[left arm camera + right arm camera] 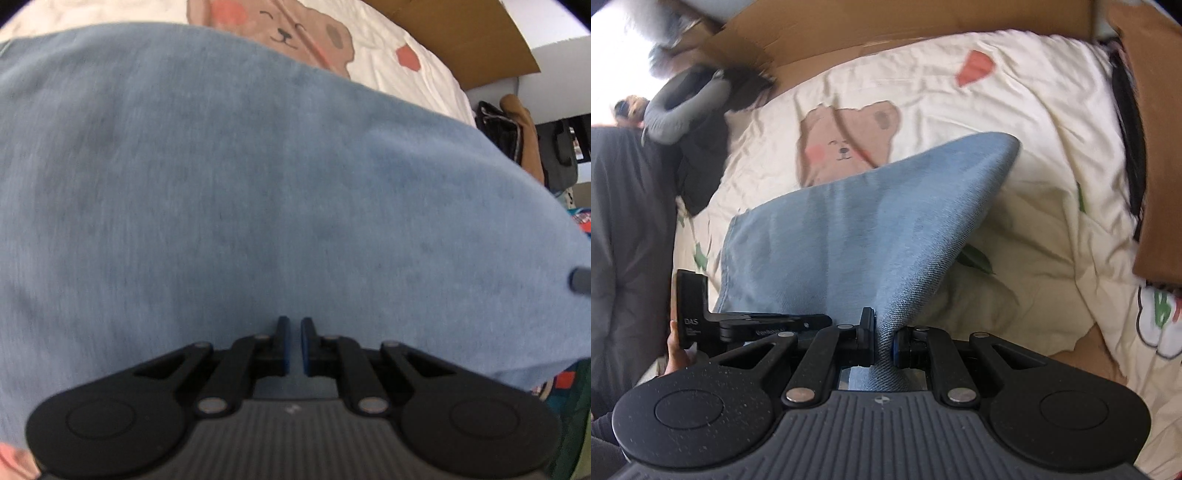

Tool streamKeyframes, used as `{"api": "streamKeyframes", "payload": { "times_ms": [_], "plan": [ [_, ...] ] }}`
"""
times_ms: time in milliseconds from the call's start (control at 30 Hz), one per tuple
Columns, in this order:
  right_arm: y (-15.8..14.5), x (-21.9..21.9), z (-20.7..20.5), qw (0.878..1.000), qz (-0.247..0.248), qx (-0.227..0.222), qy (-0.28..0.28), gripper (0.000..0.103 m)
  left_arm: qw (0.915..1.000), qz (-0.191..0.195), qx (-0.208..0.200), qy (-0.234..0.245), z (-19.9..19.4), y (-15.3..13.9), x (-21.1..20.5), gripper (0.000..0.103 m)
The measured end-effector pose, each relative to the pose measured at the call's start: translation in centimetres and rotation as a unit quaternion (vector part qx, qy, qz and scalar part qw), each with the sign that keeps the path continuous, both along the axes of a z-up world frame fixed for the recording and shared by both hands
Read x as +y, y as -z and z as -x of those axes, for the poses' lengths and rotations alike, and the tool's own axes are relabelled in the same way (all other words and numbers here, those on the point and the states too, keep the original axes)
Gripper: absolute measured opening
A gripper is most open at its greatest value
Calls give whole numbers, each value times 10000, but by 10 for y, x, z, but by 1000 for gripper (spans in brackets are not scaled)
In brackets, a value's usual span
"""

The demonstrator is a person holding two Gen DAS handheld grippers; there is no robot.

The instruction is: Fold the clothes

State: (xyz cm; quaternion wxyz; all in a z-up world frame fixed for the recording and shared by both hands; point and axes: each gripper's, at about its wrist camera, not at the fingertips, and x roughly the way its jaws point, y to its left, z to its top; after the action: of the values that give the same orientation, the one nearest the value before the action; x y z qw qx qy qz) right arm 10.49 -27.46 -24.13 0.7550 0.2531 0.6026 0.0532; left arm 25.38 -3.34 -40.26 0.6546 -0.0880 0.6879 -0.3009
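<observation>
Left wrist view first: the left hand-held gripper (293, 325) hangs low over a broad sheet of blue fabric (258, 184), and that cloth fills nearly the whole picture. The jaws stand almost together with a slim gap between the blue pads, and no fold of cloth shows in that gap, so it grips nothing here. The picture is soft with blur. Beyond the far edge of the cloth there's a cream quilt (417, 81) printed with a brown bear (284, 33) and red patches, and behind that a flap of brown cardboard (461, 40). Off to the right, dark bags or clothes (517, 136) pile up beside the bed.

Over to the right wrist view: the right hand-held gripper (884, 334) is clamped tight on a bunched edge of the blue fabric (857, 229), the cloth pinched between its two pads and running on back toward the gripper body. From that pinch the garment lifts and fans out, one corner peaking up over the quilt (1034, 166), the rest draping down to the left onto the bed. The bear print (846, 144) peeks out just behind the raised cloth. The left hand-held gripper (750, 323) pokes in from the left, just beside the fabric's lower edge. Cardboard (1152, 147) borders the quilt at top and right; dark and grey clothing (683, 107) lies top left.
</observation>
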Motion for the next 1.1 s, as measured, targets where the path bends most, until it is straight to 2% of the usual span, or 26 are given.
{"api": "streamKeyframes", "payload": {
  "times_ms": [67, 167, 267, 433, 667, 900, 1100],
  "plan": [
    [-9, 12, -7, 9997, 99, 3, -209, 7, 9999, 98, 21, -117, 4, -2, 7, 15],
    [-21, 33, -19, 9979, 274, 29, -582, 7, 9993, 123, -164, -299, 6, -13, 22, 17],
    [-30, 56, -31, 9943, 450, 92, -965, 7, 9977, 135, -364, -557, 5, -26, 41, 24],
    [-43, 94, -53, 9848, 747, 246, -1546, 7, 9928, 155, -638, -1001, 0, -47, 75, 25],
    [-57, 138, -77, 9722, 1050, 348, -2063, 7, 9809, 131, -1002, -1663, 2, -70, 129, 30],
    [-66, 187, -89, 9543, 1262, 355, -2685, 8, 9669, -82, -1274, -2208, 5, -74, 165, 49],
    [-68, 222, -96, 9490, 1267, 378, -2863, 8, 9602, 17, -1246, -2500, 7, -68, 185, 49]
  ]
}}
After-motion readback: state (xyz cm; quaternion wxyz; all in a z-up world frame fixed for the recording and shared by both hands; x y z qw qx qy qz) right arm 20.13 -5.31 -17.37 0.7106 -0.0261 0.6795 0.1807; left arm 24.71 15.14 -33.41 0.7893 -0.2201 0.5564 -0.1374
